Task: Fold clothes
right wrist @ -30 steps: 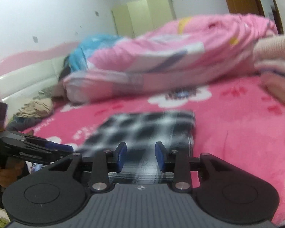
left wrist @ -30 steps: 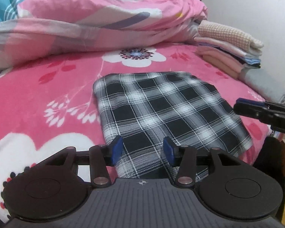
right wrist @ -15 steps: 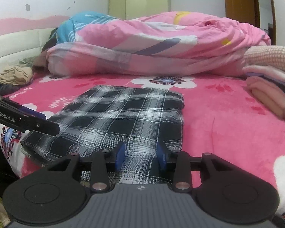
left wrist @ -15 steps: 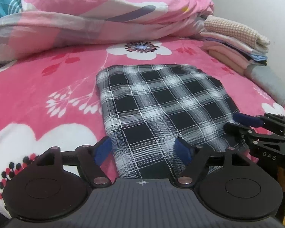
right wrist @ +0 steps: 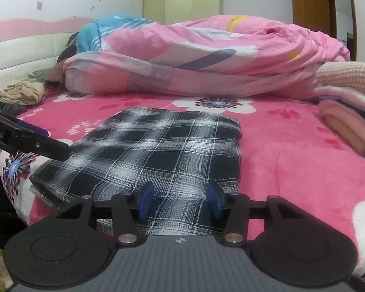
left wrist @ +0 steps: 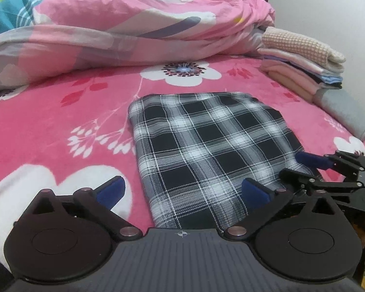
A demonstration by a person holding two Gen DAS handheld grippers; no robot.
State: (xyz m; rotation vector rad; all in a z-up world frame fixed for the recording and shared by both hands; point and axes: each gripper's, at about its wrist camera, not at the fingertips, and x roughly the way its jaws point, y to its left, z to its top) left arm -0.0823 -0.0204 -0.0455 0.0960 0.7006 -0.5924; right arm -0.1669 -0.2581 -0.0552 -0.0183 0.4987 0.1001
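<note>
- The black-and-white plaid garment [left wrist: 206,150] lies folded into a flat rectangle on the pink floral bed blanket [left wrist: 60,126], in the middle of both views; its near edge runs along the bed's front edge at the bottom of each frame.
- The left tool [left wrist: 182,192] is released: its jaws have just been opening and stand spread wide, with the garment's near left corner seen between the blue pads [left wrist: 110,191] but not pressed by them.
- The right tool [right wrist: 181,203] is also unclenched, its jaws having just been opening to a moderate gap; the garment's near right edge shows between the pads, and no cloth is gripped.
- In the left wrist view the right tool [left wrist: 311,168] sits at the lower right, over the garment's near right corner; in the right wrist view the left tool [right wrist: 48,143] enters from the left edge, at the garment's left side.
- The step in hand is judged to be a fresh hold on the near edge, for a further fold or for lifting.
- It would be done well if both near corners were taken together, all layers being caught between the pads, so that the fold is not pulled askew.
- The stack of folded clothes [left wrist: 301,68] at the upper right is a likely destination; the crumpled duvet [left wrist: 133,24] behind should be kept clear of.
</note>
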